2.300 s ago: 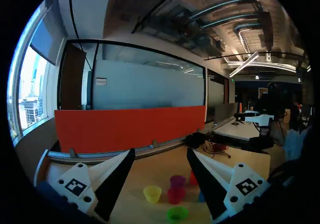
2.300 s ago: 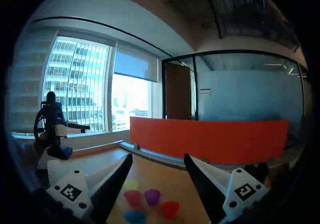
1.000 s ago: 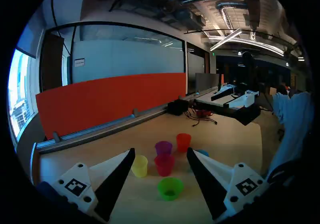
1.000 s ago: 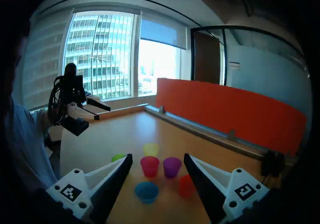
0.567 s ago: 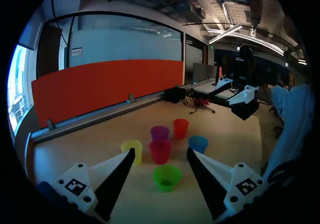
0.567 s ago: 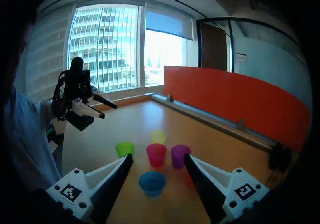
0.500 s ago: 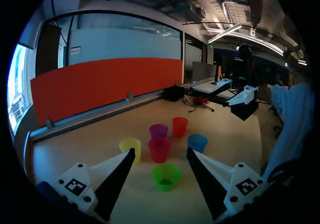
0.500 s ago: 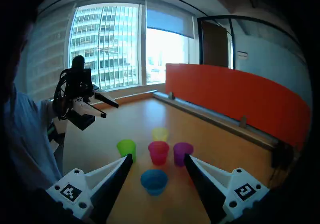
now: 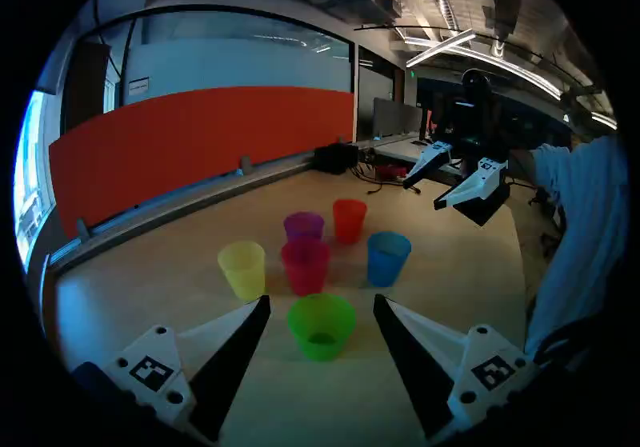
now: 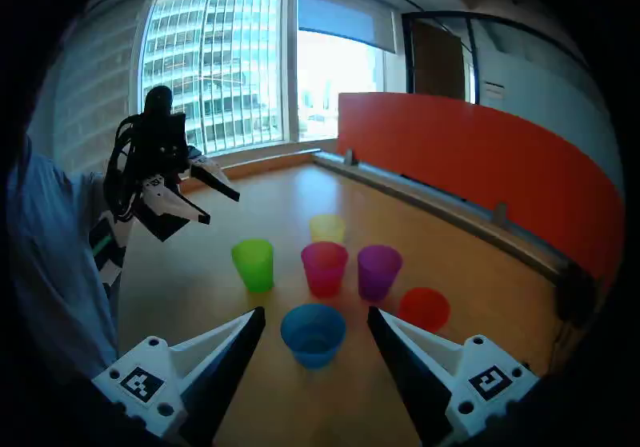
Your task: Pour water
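On the table (image 9: 472, 287): six cups in a tight cluster, none lifted. In the left gripper view, with the pink cup (image 9: 305, 266) as centre, the green cup (image 9: 322, 327) is at 6 o'clock, yellow cup (image 9: 242, 269) at 9, purple cup (image 9: 304, 227) at 12, red cup (image 9: 349, 221) at 1 and blue cup (image 9: 388, 258) at 3. Can't tell which cup holds water; the insides are too dark to read.

Left gripper (image 9: 320, 298): jaws wide apart, nothing held, green cup centred just ahead of the tips. Right gripper (image 10: 315, 311): jaws also apart and empty, blue cup centred just ahead. Each is lined up on a different cup, from a different side of the cluster.

Risks, my read:
- Gaps between cups are small. A finger going round the green cup likely clips the pink or yellow one behind it. Same for blue against pink, purple or red. Light cups will slide or tip.
- The cups look like thin plastic, so a hard squeeze buckles the wall and water slops over the rim.
- A grip too near the rim lets the cup pivot in the jaws on the tilt.
- Pouring into a cup inside the pack could send the stream into a neighbour or onto the table.
- Both grippers closing in together could knock each other over the cluster.
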